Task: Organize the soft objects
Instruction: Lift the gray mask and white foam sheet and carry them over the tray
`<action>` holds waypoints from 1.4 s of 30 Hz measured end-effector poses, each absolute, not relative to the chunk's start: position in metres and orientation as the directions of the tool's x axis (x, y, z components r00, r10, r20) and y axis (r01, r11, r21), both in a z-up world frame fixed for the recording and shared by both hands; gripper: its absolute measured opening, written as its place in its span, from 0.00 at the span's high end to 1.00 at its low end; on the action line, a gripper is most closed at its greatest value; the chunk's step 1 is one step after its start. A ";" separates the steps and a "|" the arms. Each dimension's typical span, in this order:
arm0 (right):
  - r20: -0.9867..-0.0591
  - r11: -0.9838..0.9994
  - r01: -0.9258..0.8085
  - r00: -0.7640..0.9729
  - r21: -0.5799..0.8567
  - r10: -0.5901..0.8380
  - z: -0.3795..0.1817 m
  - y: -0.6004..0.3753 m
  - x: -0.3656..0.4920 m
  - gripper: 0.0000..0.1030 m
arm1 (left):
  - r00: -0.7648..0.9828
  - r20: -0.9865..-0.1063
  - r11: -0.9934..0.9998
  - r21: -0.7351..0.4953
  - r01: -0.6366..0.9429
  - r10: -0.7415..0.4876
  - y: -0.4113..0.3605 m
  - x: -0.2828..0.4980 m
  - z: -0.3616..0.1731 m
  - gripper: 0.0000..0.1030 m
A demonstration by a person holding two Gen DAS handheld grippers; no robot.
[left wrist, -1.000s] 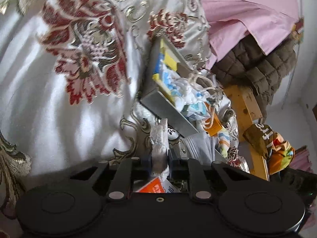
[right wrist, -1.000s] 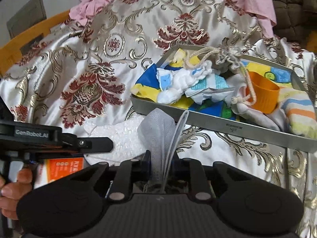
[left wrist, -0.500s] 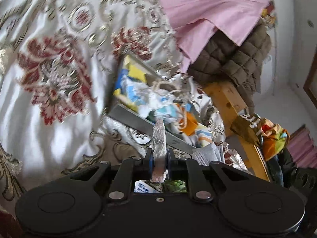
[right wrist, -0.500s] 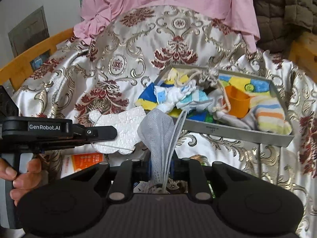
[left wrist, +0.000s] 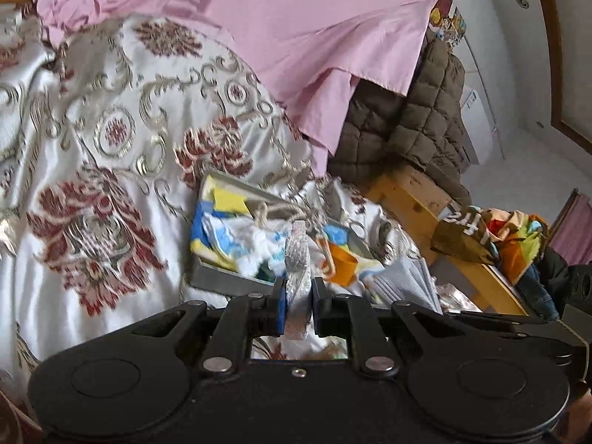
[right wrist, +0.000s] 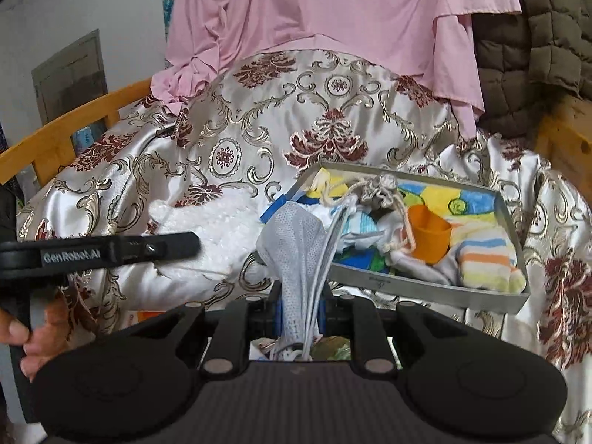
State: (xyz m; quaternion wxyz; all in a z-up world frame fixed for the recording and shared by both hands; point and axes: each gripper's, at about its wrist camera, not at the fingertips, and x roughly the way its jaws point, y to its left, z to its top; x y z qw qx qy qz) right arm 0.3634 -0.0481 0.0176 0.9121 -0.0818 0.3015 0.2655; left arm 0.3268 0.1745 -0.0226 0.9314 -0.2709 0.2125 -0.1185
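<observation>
Beside tray rim (right wrist: 425, 285), bare bedspread (right wrist: 229, 118).

Orange-printed packet (right wrist: 142, 316) mostly hidden behind right gripper body; tray's (left wrist: 229, 281) near wall partly hidden behind left fingers (left wrist: 278, 305).

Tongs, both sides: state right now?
Left tongs: shut on a white foam sheet.
Right tongs: shut on a grey face mask.

**Soft objects: position and condition**

Your white knitted piece (right wrist: 218, 236) hangs edge-on in the left clamp. Your grey mesh mask (right wrist: 299, 255) stands bunched upright, loops trailing. The grey tray (right wrist: 425, 285) on the bedspread holds a striped sock (right wrist: 484, 262), a drawstring pouch (right wrist: 381, 192) and an orange cup (right wrist: 429, 236).
</observation>
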 end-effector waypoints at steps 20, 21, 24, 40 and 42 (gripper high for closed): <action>-0.548 0.924 -0.370 0.794 -0.094 0.262 0.014 -0.098 0.521 0.82 | 0.907 -0.316 0.915 -0.375 0.151 -0.279 0.112 0.493 0.022 0.86; -0.550 0.930 -0.358 0.795 -0.086 0.255 0.012 -0.103 0.530 0.82 | 0.903 -0.319 0.914 -0.375 0.157 -0.286 0.106 0.502 0.021 0.86; -0.559 0.943 -0.323 0.797 -0.075 0.228 0.003 -0.119 0.550 0.81 | 0.890 -0.337 0.912 -0.369 0.176 -0.308 0.084 0.526 0.016 0.86; -0.593 0.958 -0.287 0.772 -0.001 0.230 -0.030 -0.168 0.583 0.70 | 0.826 -0.458 0.940 -0.249 0.236 -0.328 0.006 0.575 -0.026 0.86; -0.587 0.957 -0.289 0.774 0.004 0.236 -0.031 -0.169 0.581 0.68 | 0.824 -0.462 0.941 -0.238 0.243 -0.329 0.001 0.576 -0.026 0.86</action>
